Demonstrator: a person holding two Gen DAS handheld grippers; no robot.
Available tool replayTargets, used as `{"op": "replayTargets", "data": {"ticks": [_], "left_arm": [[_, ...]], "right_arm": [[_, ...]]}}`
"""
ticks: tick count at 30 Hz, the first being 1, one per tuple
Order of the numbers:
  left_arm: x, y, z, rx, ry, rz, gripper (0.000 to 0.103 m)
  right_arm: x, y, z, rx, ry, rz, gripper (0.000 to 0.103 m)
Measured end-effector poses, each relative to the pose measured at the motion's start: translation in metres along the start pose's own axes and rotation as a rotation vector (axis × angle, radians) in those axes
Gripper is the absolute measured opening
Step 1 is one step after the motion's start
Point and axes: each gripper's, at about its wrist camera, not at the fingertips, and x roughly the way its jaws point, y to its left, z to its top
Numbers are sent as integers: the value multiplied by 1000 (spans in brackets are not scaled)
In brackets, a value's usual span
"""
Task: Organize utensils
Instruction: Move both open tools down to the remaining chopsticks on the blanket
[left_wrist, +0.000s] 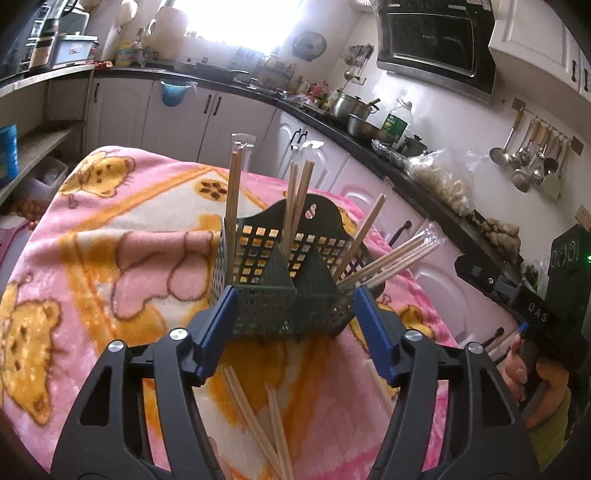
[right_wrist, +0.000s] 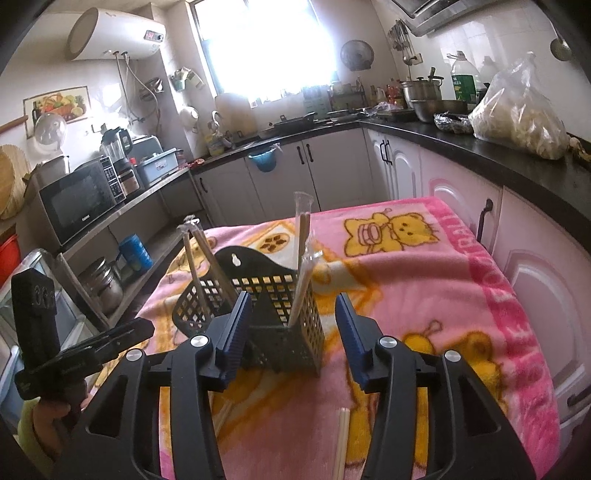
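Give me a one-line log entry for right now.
left claw open, straddling caddy | right claw open, empty | loose chopsticks on blanket

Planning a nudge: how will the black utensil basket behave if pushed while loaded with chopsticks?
The black utensil basket looks like thin perforated plastic, so probably light and easy to slide. It stands on a soft pink blanket, which may snag its base and tip it rather than let it glide. Tall chopsticks lean outward, likely raising the tipping risk.
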Motion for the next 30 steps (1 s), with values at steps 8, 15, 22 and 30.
{"op": "replayTargets", "data": {"ticks": [8, 15, 22, 30], "left_arm": [[-9, -6, -13, 11, -3, 8, 77], [-12, -7, -24, 13, 1, 20, 91], [-14, -7, -34, 19, 10, 30, 91], [-13, -9, -44, 28, 25, 35, 91]], "right_arm": [[-11, 1, -15, 2, 1, 6, 49], [-18, 5, -33, -11, 11, -6, 57], [-21, 6, -50, -26, 26, -22, 58], [-21, 2, -69, -23, 51, -36, 58]]}}
